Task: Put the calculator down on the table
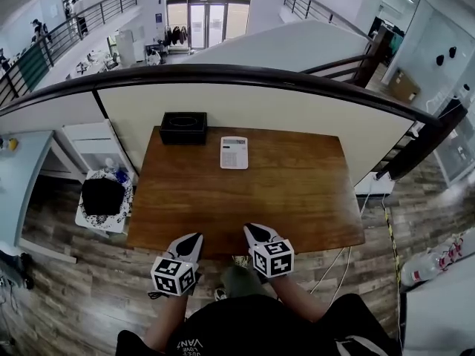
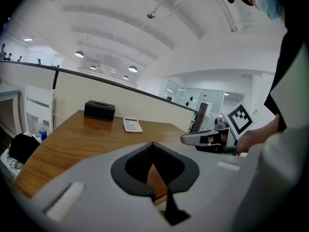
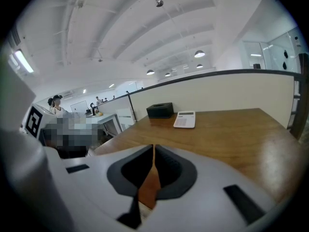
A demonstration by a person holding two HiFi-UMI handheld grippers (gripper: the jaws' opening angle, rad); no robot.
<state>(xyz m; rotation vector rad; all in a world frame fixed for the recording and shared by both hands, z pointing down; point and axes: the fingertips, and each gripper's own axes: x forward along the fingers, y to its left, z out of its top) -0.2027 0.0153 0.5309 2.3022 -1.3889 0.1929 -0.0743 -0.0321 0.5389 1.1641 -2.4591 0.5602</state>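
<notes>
Lying flat on the table [image 1: 297,191] at upper centre, the calculator [image 1: 234,153] sat beside a black box [image 1: 183,127], left gripper [image 1: 191,240] and right gripper [image 1: 253,233] below, jaws closed, empty.

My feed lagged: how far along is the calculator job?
Done, by the look of it: the calculator lies flat on the table, beside the black box at the far edge. In hand: nothing; the left gripper and right gripper are shut and empty at the near edge. Left: nothing visible.
</notes>
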